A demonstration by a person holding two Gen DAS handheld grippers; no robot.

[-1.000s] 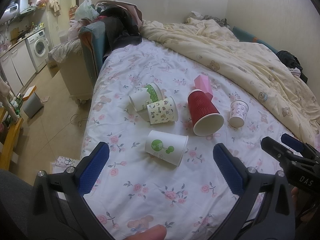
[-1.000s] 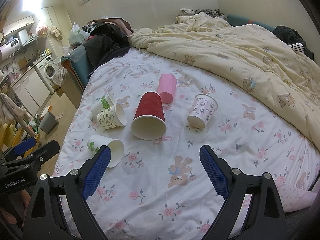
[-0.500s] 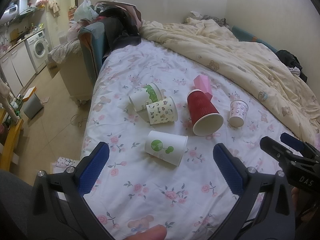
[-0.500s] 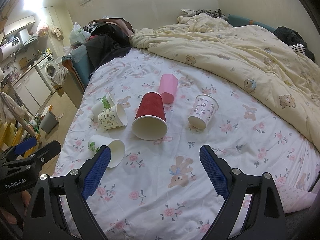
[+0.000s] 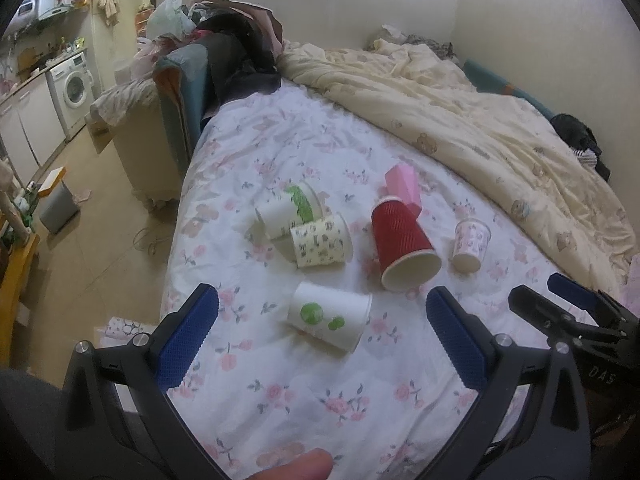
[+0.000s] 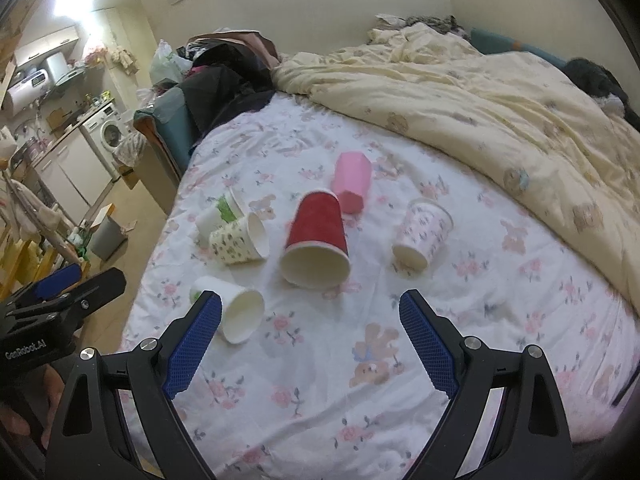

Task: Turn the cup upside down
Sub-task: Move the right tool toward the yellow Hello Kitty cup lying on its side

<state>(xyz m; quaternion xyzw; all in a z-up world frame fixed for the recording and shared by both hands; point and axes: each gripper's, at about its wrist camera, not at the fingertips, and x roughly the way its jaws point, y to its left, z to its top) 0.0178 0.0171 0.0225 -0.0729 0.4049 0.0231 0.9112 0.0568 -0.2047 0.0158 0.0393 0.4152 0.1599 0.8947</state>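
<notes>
Both sets of my fingers are spread wide and hold nothing: my left gripper (image 5: 322,336) hovers over the near edge of the bed (image 5: 280,400), and my right gripper (image 6: 310,336) hangs beside it, equally empty.

Largest first: the bed with its flowered sheet carries everything, and the cream quilt (image 6: 500,100) is bunched along its far side. Six cups lie toppled on the sheet, none yet mouth-down. The red cup (image 6: 316,240) is the biggest, on its side with its mouth toward me. Touching or nearly touching its base is the pink cup (image 6: 352,184). Right of the red one, apart from it, lies the pink-patterned cup (image 6: 422,236). On the left, the small-print cup (image 6: 240,240) rests against the leaf-print cup (image 6: 218,216), and nearest my left fingers is the green-dot cup (image 5: 328,316).

My worries from here: the mattress is soft, so a cup set down inverted may tip. Thin paper walls could crush under a hard squeeze. Reaching for either of the two touching cups risks rolling its neighbour, and a nudged cup on its side could roll off toward the floor edge.
</notes>
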